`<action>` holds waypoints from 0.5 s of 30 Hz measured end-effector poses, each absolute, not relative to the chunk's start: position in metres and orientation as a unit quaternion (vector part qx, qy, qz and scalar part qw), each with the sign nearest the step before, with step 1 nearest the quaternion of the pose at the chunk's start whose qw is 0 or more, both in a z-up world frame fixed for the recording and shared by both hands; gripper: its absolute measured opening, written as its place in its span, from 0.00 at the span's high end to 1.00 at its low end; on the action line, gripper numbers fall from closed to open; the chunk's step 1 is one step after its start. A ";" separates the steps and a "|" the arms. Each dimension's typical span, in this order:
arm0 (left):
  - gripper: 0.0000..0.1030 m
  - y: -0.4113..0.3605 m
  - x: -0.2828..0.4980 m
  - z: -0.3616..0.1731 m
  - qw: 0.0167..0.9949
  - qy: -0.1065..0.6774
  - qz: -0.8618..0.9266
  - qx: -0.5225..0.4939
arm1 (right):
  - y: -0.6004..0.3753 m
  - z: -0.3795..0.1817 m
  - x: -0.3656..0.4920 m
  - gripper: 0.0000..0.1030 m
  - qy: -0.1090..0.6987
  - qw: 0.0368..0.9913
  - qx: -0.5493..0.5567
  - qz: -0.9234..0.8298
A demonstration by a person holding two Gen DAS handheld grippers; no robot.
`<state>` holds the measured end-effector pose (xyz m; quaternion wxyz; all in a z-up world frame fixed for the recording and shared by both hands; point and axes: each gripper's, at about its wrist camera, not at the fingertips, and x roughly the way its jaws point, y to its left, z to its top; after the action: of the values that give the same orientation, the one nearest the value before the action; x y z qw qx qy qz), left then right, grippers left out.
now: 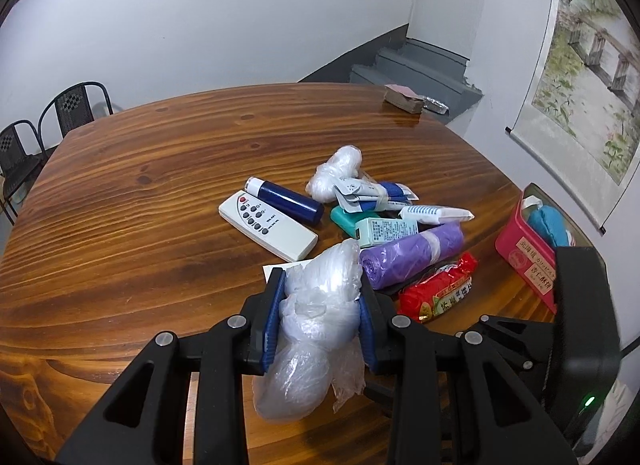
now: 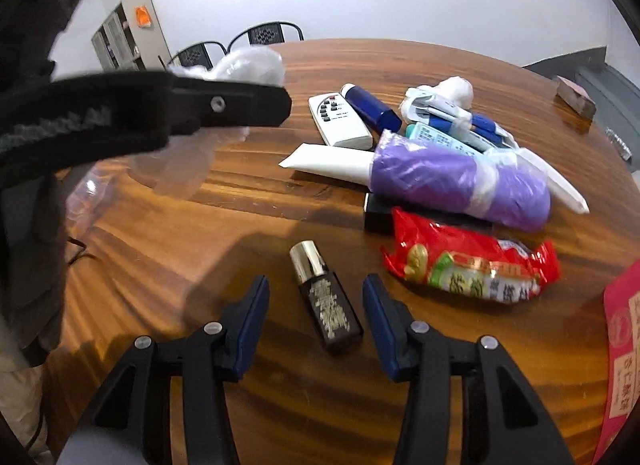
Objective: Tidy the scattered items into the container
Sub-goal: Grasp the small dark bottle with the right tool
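My left gripper (image 1: 322, 297) is shut on a clear plastic bag bundle (image 1: 316, 325) and holds it above the wooden table (image 1: 120, 205). The red container (image 1: 528, 253) stands at the right with a blue item inside; its corner shows in the right wrist view (image 2: 624, 345). My right gripper (image 2: 316, 297) is open, its fingers either side of a small dark bottle with a gold cap (image 2: 326, 305) lying on the table. A purple bag roll (image 2: 460, 181), a red snack packet (image 2: 472, 265), a white remote (image 2: 340, 121), a blue cylinder (image 2: 372, 107) and a white tube (image 2: 328, 163) lie scattered.
A second plastic bundle (image 1: 336, 173), small boxes and tubes (image 1: 384, 221) sit in the pile. A brown block (image 1: 404, 99) lies at the table's far edge. Black chairs (image 1: 72, 105) stand behind the table. The left gripper's body (image 2: 160, 113) crosses the right wrist view.
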<state>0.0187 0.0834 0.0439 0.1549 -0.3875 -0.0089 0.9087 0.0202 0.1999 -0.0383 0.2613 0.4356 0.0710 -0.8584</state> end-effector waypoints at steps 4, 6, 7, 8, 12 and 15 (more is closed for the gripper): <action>0.65 0.085 0.020 0.044 0.153 -0.009 0.909 -0.388 | 0.192 -0.039 0.027 0.76 0.104 0.245 0.428 -0.864; 0.65 0.086 0.020 0.043 0.153 -0.008 0.909 -0.389 | 0.194 -0.039 0.027 0.79 0.103 0.237 0.427 -0.866; 0.65 0.087 0.021 0.043 0.153 -0.007 0.909 -0.389 | 0.196 -0.039 0.027 0.79 0.099 0.234 0.428 -0.867; 0.65 0.088 0.021 0.044 0.153 -0.006 0.909 -0.389 | 0.197 -0.039 0.027 0.79 0.094 0.232 0.429 -0.868; 0.65 0.091 0.023 0.046 0.154 -0.004 0.910 -0.385 | 0.208 -0.032 0.034 0.79 0.078 0.248 0.416 -0.872; 0.65 0.093 0.023 0.046 0.153 -0.003 0.910 -0.385 | 0.214 -0.020 0.042 0.79 0.067 0.245 0.396 -0.883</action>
<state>0.0227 0.0930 0.0457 0.1534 -0.3849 -0.0029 0.9101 0.0417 0.2143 -0.0201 0.2453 0.3956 0.0668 -0.8825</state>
